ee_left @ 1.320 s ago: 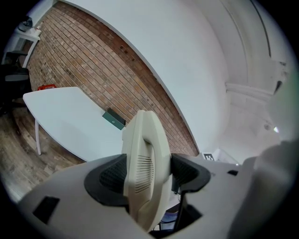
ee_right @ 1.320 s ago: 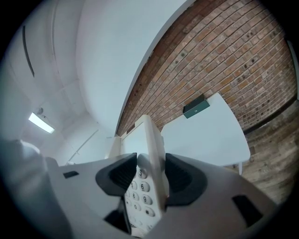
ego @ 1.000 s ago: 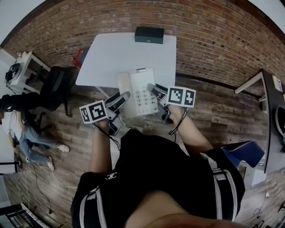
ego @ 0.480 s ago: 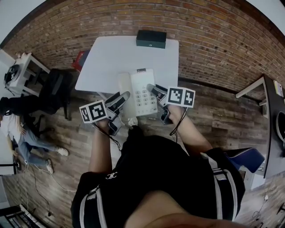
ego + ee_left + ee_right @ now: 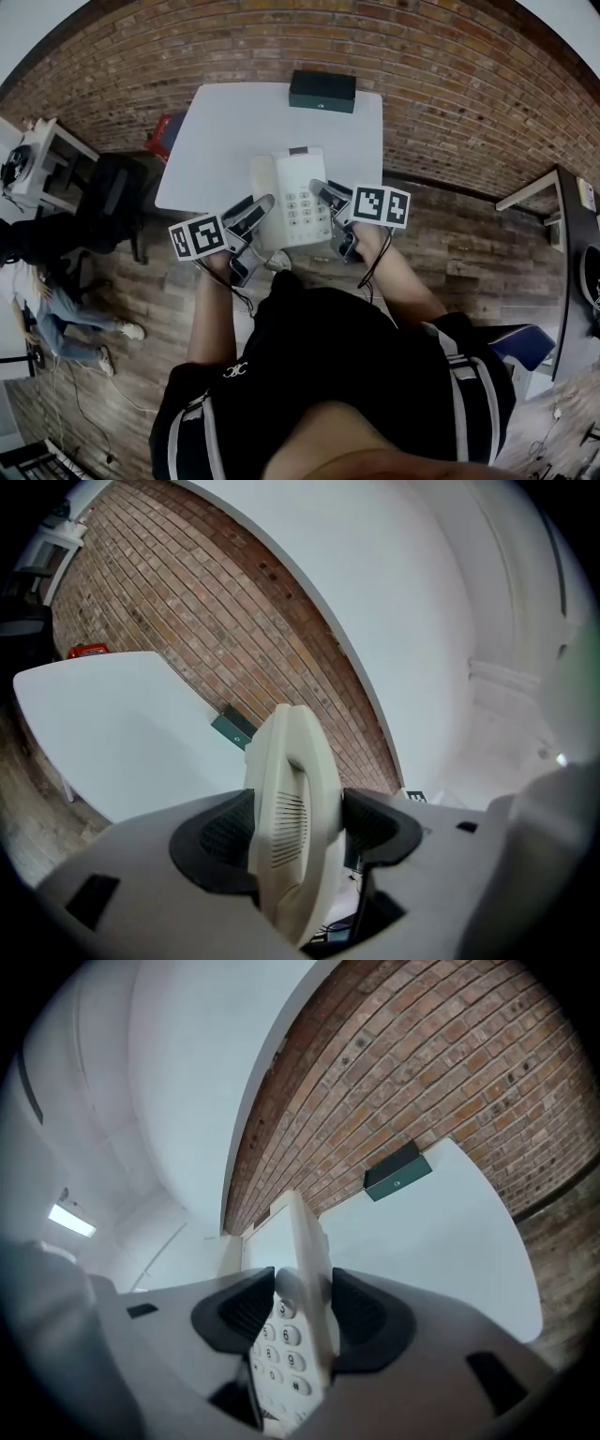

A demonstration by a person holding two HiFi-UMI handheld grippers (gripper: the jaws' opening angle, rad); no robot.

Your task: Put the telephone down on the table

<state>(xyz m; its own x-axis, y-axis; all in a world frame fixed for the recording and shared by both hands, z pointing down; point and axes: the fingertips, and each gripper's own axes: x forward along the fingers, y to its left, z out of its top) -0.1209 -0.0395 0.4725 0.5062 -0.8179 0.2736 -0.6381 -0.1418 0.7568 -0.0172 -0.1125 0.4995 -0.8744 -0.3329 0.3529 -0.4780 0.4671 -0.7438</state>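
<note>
A cream desk telephone [image 5: 292, 197] with a keypad is held in the air over the near edge of the white table [image 5: 244, 122]. My left gripper [image 5: 255, 212] is shut on its left side, where the handset [image 5: 289, 808] fills the jaws in the left gripper view. My right gripper [image 5: 326, 195] is shut on the phone's right edge [image 5: 305, 1269], with keypad buttons showing below the jaws.
A dark green box [image 5: 322, 90] lies at the table's far edge against the brick wall. A red object [image 5: 167, 127] sits at the table's left side. A black chair [image 5: 112, 192] and a person [image 5: 47, 291] are at left on the wood floor.
The telephone and both grippers have shifted slightly forward, toward the table. Both grips are unchanged.
</note>
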